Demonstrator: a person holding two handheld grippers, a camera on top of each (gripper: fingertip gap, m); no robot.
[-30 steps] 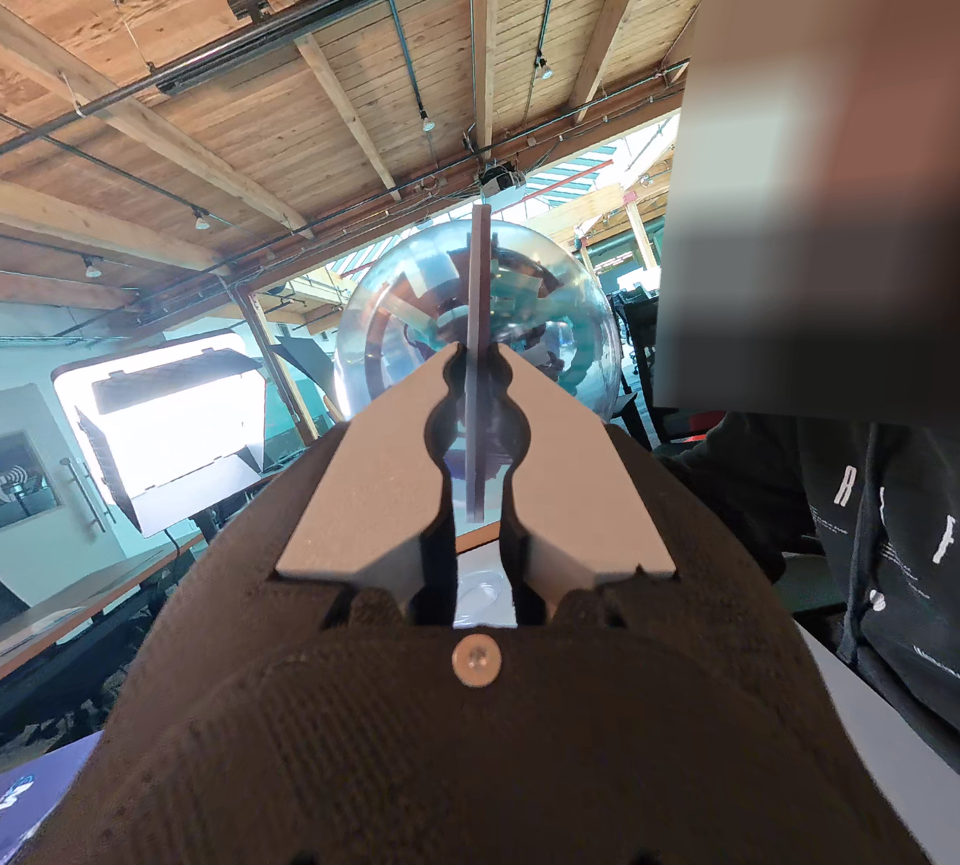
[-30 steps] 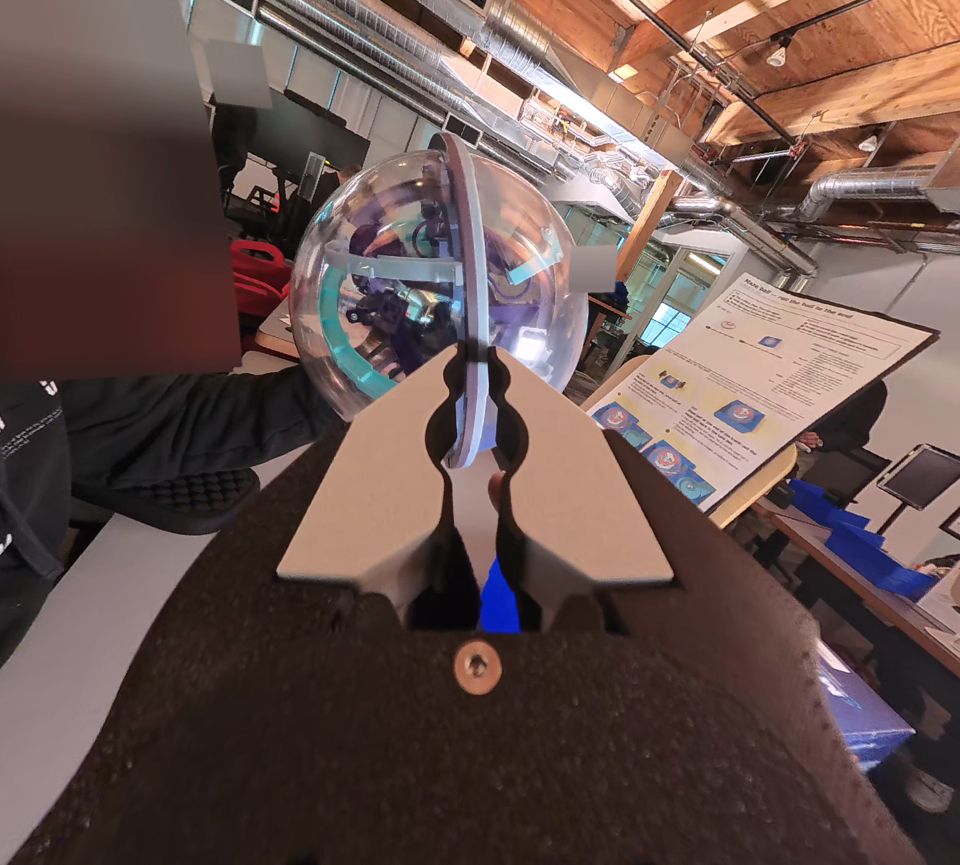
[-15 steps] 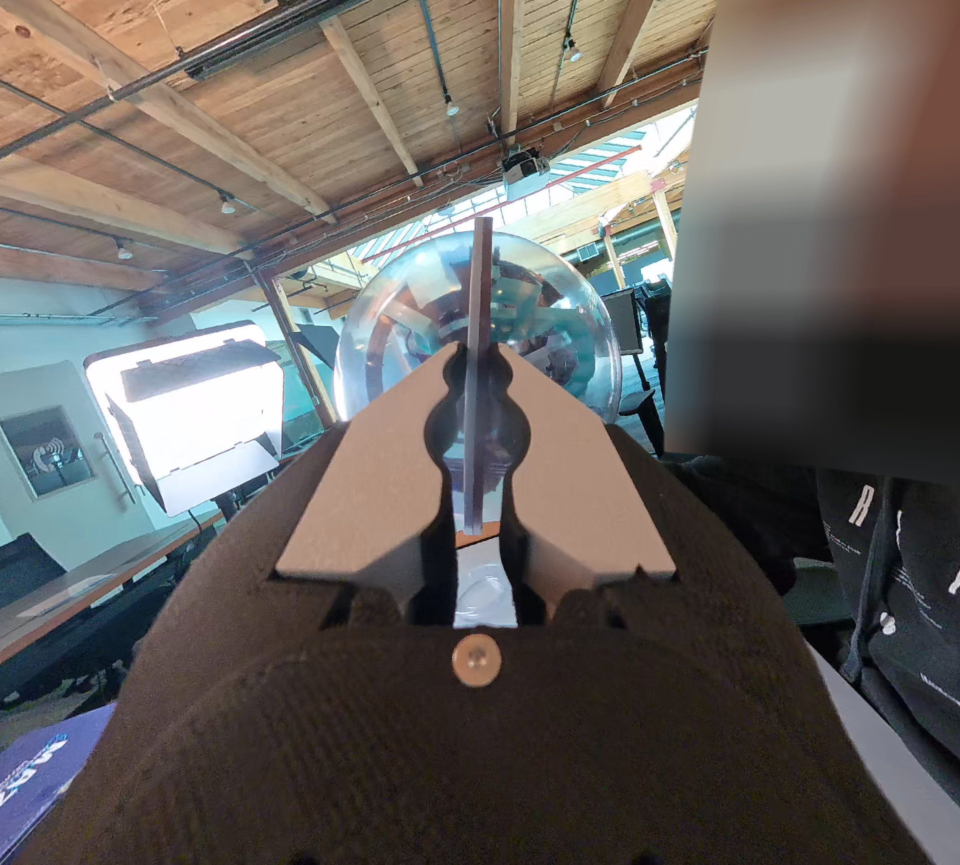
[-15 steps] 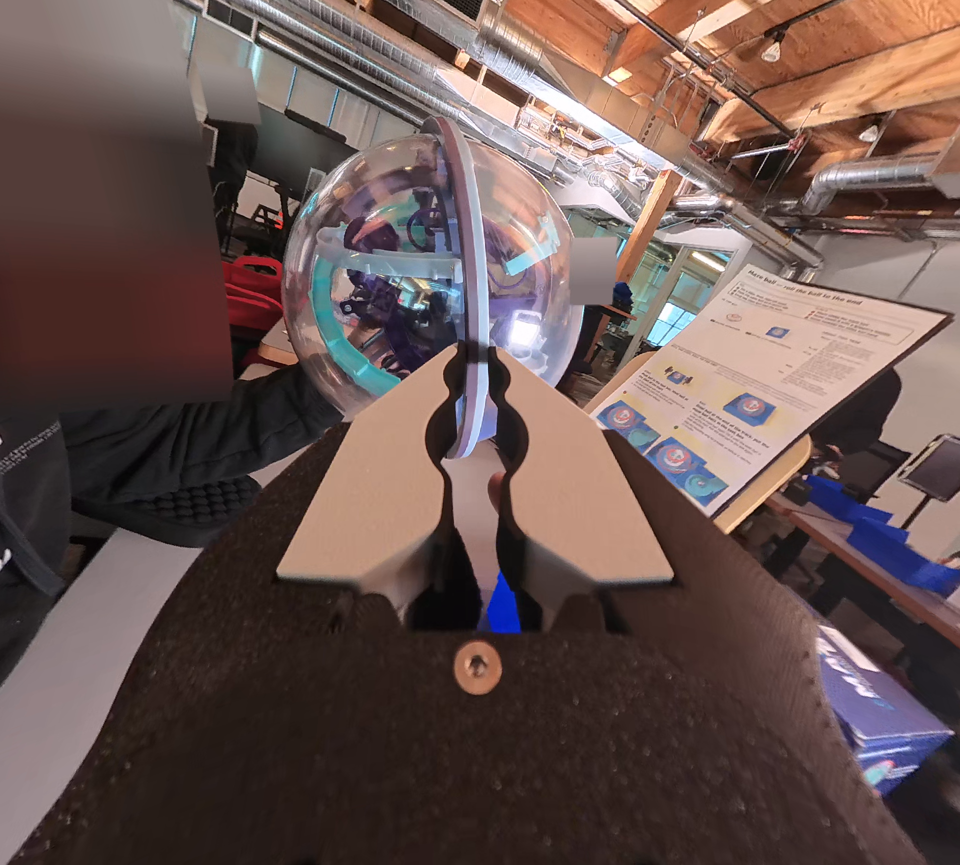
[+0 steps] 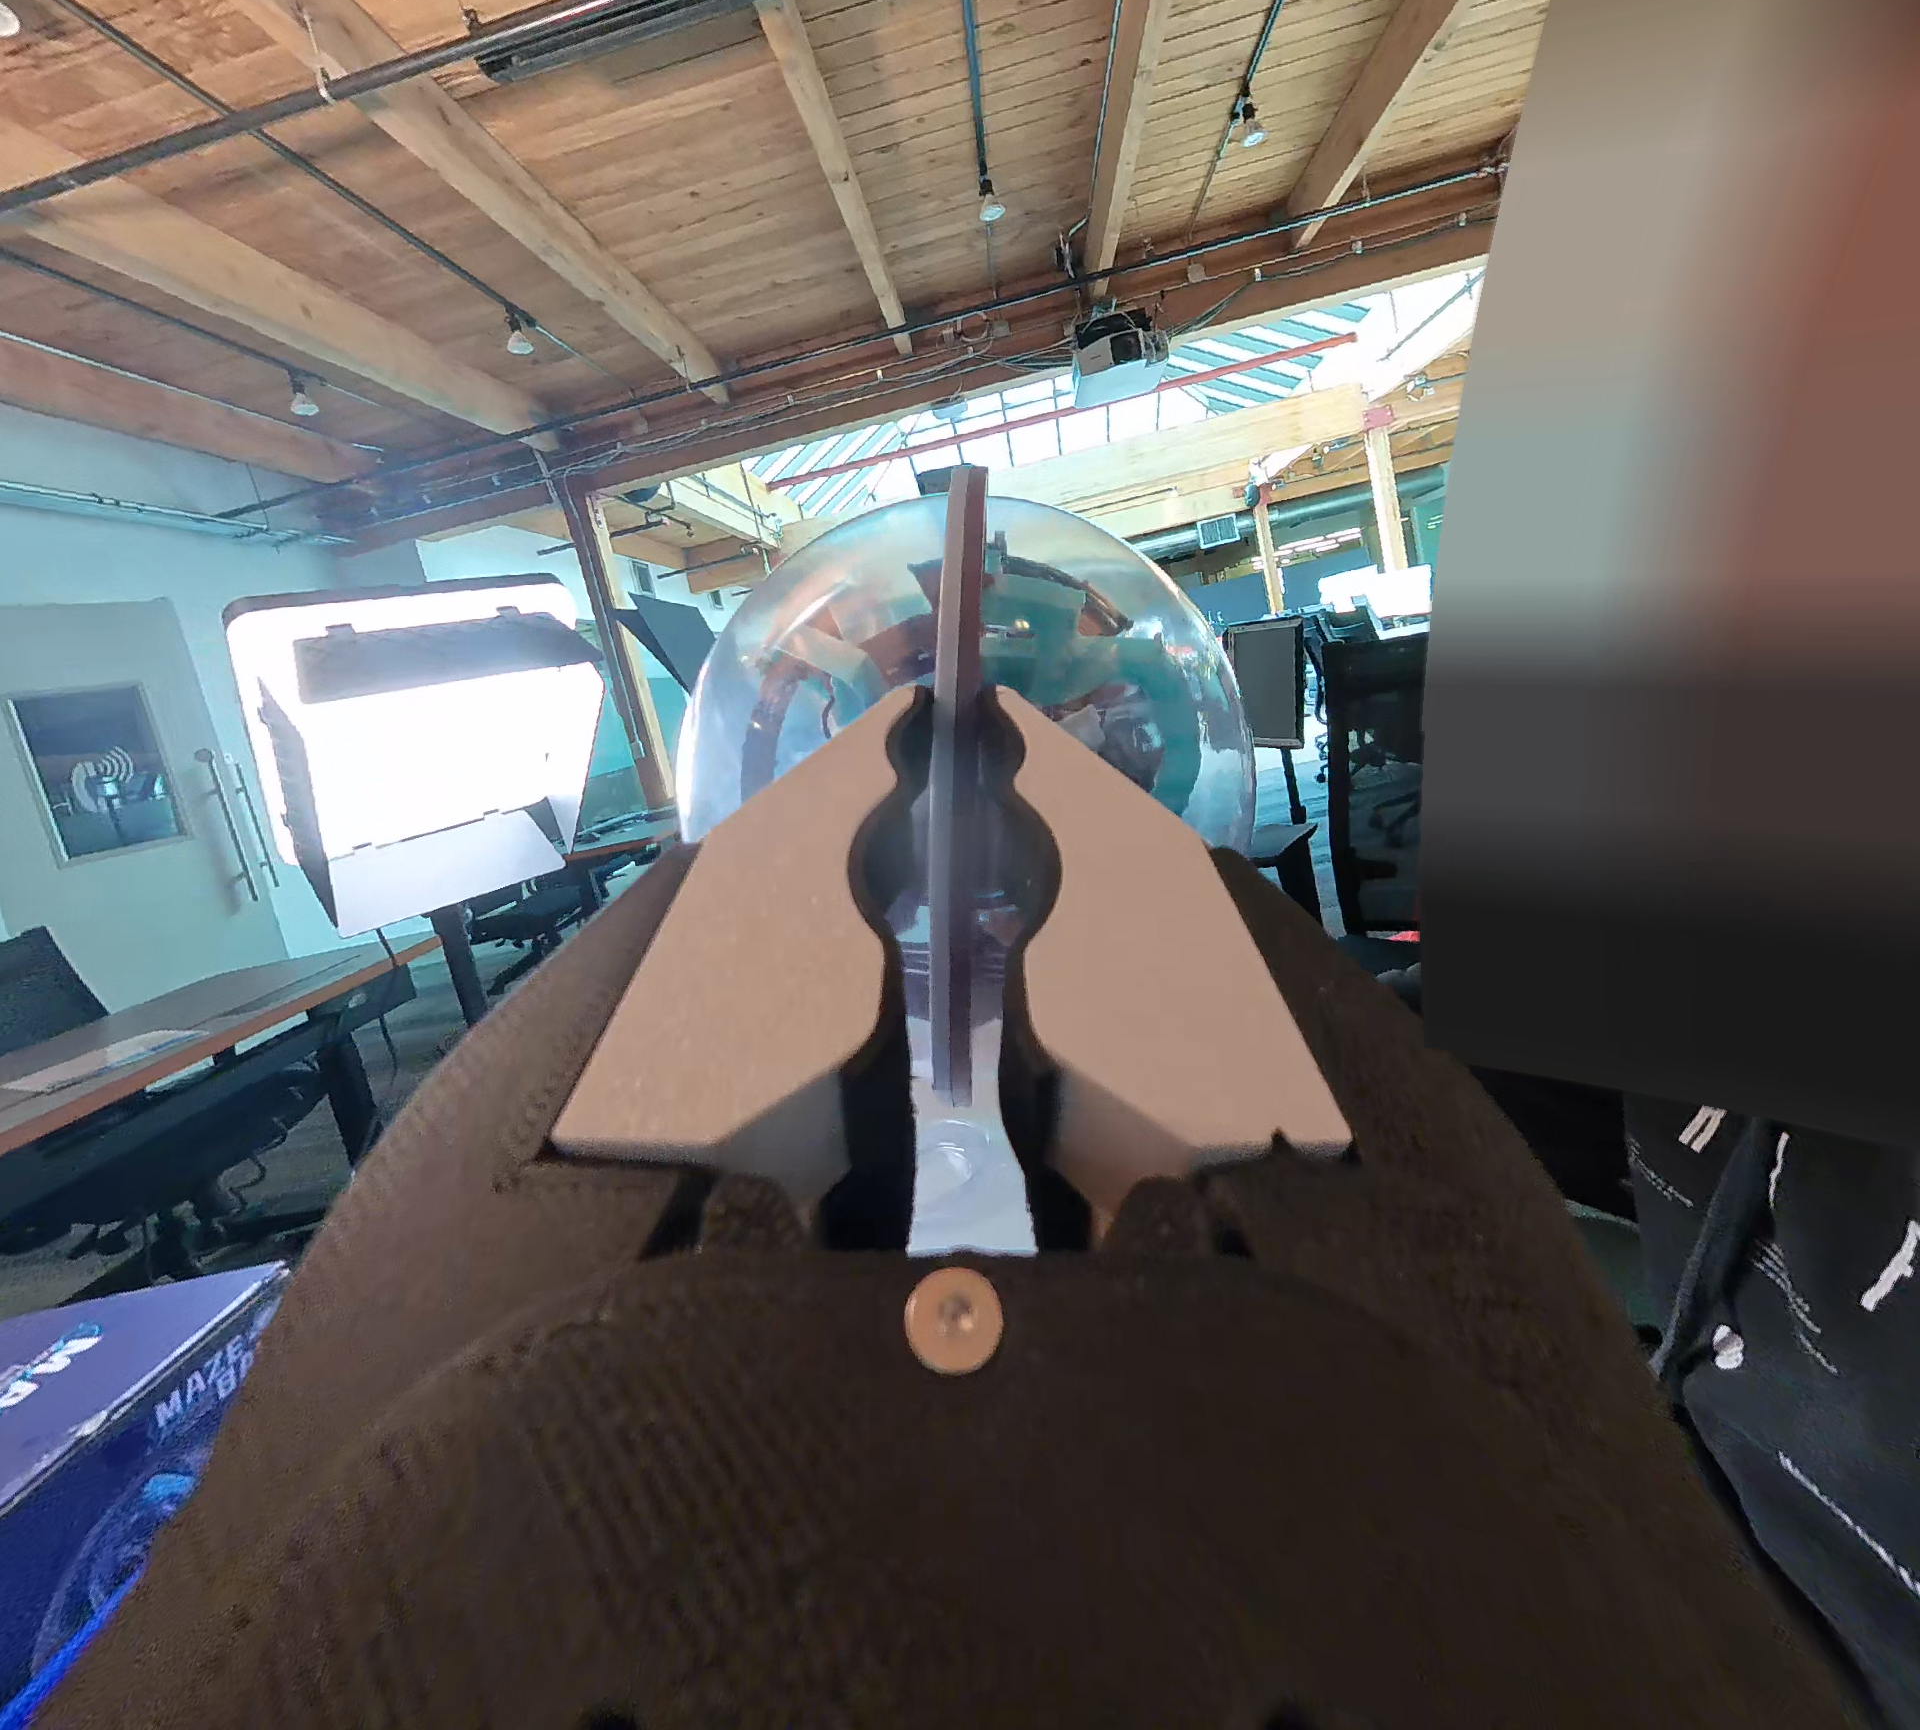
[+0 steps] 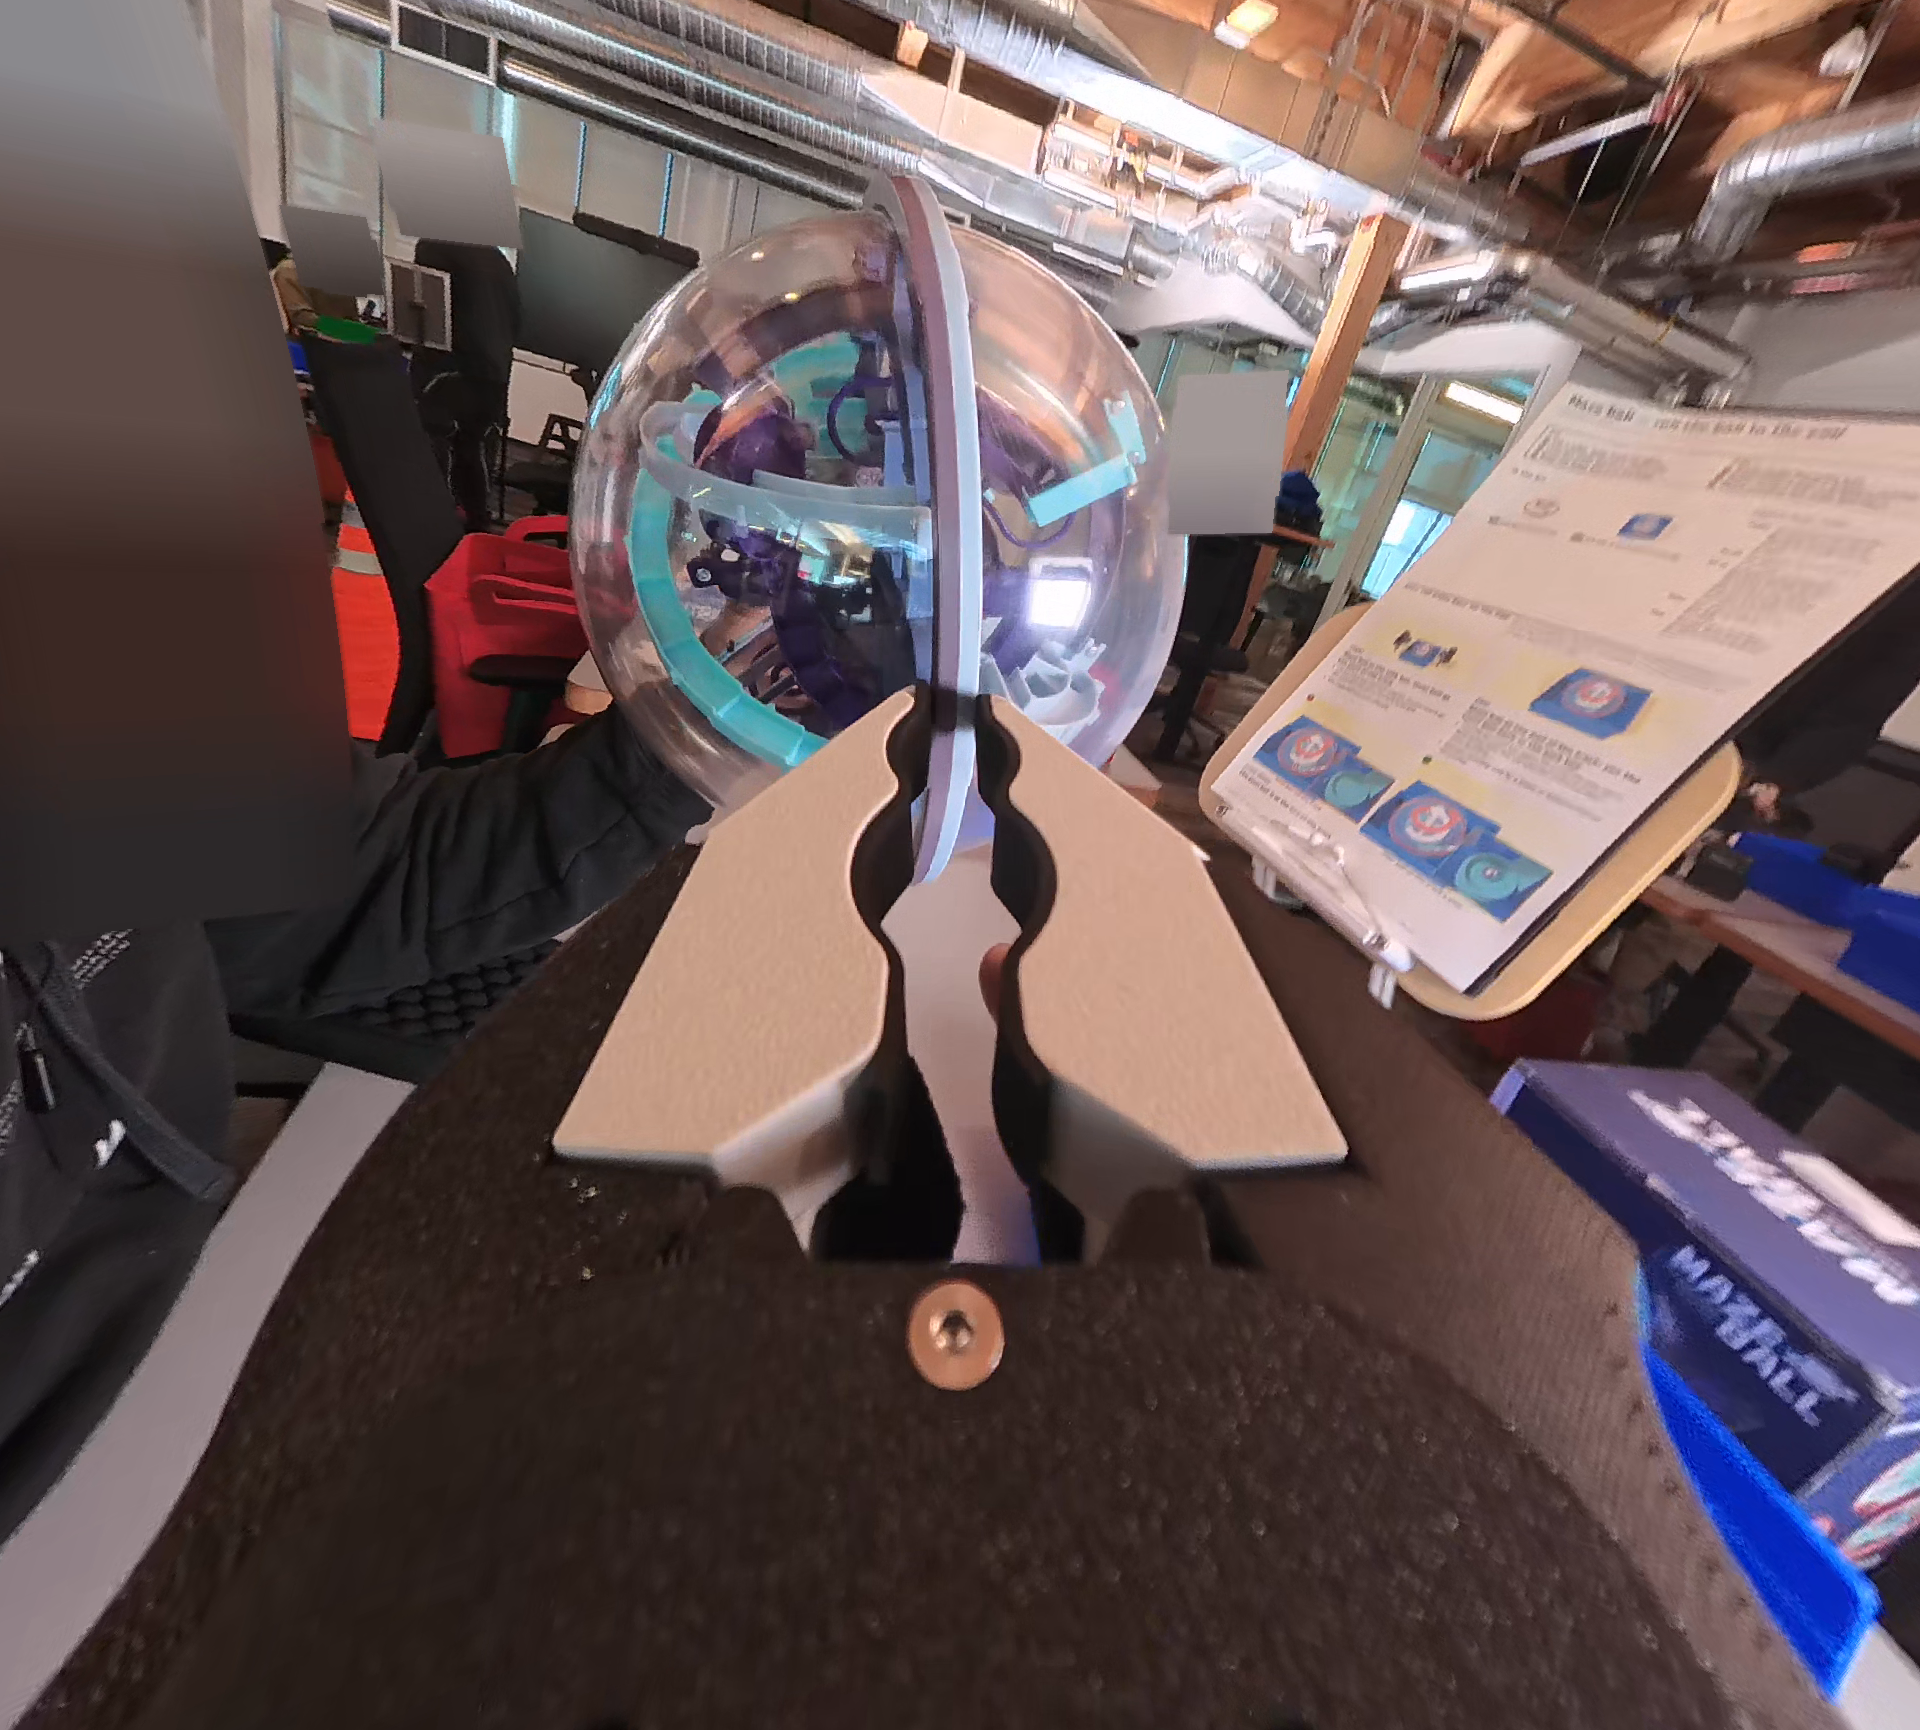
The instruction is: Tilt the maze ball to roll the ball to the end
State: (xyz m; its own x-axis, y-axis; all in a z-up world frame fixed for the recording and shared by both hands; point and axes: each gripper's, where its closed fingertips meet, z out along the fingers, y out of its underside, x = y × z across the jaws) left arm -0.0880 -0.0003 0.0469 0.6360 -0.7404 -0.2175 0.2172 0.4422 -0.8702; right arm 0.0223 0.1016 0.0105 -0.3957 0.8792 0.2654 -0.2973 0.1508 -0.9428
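Note:
The maze ball point(image 6: 790, 527) is a clear sphere with teal, white and purple tracks inside and a flat grey ring around its middle. It is held up in the air between both grippers. My right gripper point(image 6: 948, 706) is shut on the ring's edge, the ring standing upright between its tips. In the left wrist view the maze ball point(image 5: 1112, 672) shows from the other side, and my left gripper point(image 5: 961, 704) is shut on the ring there too. I cannot make out the small ball inside.
A person in a dark sleeve point(image 6: 457, 859) sits close behind the ball. An instruction sheet on a stand point(image 6: 1538, 693) is at the right, a blue box point(image 6: 1766, 1285) below it. A bright light panel point(image 5: 416, 745) and desks point(image 5: 208, 1015) lie to the left.
Both grippers have tipped downward with the ball, so more of the room and the blue box shows. The right gripper now holds the ring nearer its tips. Both stay shut.

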